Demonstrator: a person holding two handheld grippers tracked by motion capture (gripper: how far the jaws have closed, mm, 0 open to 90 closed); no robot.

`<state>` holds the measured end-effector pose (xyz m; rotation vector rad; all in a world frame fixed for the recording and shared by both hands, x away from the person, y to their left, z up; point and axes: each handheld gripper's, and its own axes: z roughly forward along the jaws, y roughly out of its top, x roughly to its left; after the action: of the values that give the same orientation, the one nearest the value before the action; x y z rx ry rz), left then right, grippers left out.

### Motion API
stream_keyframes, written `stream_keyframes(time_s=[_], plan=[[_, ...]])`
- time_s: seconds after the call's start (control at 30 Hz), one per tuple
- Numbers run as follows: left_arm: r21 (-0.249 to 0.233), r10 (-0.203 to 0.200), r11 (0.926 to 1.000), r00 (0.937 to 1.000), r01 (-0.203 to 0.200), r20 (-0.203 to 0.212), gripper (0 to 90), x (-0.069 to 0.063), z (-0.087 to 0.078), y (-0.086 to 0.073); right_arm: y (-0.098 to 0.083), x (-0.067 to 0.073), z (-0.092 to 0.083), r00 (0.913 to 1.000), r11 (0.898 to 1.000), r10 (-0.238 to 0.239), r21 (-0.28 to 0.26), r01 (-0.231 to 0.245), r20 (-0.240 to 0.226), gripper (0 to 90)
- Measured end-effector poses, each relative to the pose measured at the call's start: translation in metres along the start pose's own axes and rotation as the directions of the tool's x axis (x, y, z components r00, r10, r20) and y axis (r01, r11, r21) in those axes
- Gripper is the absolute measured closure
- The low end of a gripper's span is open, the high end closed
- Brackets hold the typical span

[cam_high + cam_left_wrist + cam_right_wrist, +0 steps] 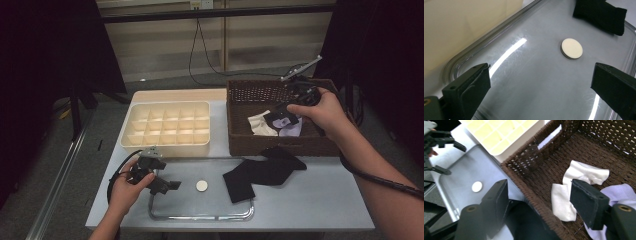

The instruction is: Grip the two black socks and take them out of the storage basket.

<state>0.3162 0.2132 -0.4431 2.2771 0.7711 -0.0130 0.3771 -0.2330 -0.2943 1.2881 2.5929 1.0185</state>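
The right gripper [281,116] is inside the brown woven basket [240,125], just above a white sock [574,187] and a light purple sock [621,195] that lie side by side on the basket floor. Its jaws are open wide, with nothing between them. The white sock sits near the middle of the basket, with bare floor toward the back wall.

A black sock [262,172] lies on the table in front of the basket, one end hanging over the edge of the shiny metal tray [200,216].

The left gripper [167,186] rests at the left edge of the tray, jaws wide and holding nothing. A small white round disc [571,48] sits in the middle of the tray with bare tray all around it.

Behind the tray stands a cream box with many little compartments [167,125], just left of the basket.
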Motion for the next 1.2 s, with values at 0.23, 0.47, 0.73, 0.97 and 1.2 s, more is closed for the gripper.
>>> stream_keyframes(time_s=[0.23, 0.47, 0.73, 0.97, 1.2], plan=[[0.001, -0.001, 1.0, 1.0, 0.001, -0.002, 2.1, 0.002, 0.001, -0.001, -0.01, -0.02, 0.027, 0.9999, 0.999, 0.008, 0.036, -0.008, 0.013, 28.1], [0.008, -0.002, 1.0, 1.0, 0.002, -0.009, 2.1, 0.002, 0.001, -0.001, -0.017, -0.038, 0.046, 0.9994, 0.998, 0.019, 0.058, -0.021, 0.029, 27.1], [0.001, -0.004, 1.0, 1.0, 0.004, 0.005, 2.0, 0.002, 0.003, -0.001, -0.028, -0.031, 0.045, 0.9999, 0.999, -0.009, 0.033, 0.009, 0.008, 24.3], [0.001, 0.003, 1.0, 1.0, -0.003, 0.0, 2.0, -0.001, 0.003, 0.001, -0.035, -0.013, 0.037, 0.9986, 0.998, -0.052, 0.023, 0.052, -0.013, 25.1], [0.004, 0.008, 1.0, 0.9999, -0.008, 0.008, 2.0, -0.003, 0.001, 0.003, -0.051, 0.0, 0.038, 0.9972, 0.997, -0.07, 0.024, 0.071, -0.026, 25.0]])
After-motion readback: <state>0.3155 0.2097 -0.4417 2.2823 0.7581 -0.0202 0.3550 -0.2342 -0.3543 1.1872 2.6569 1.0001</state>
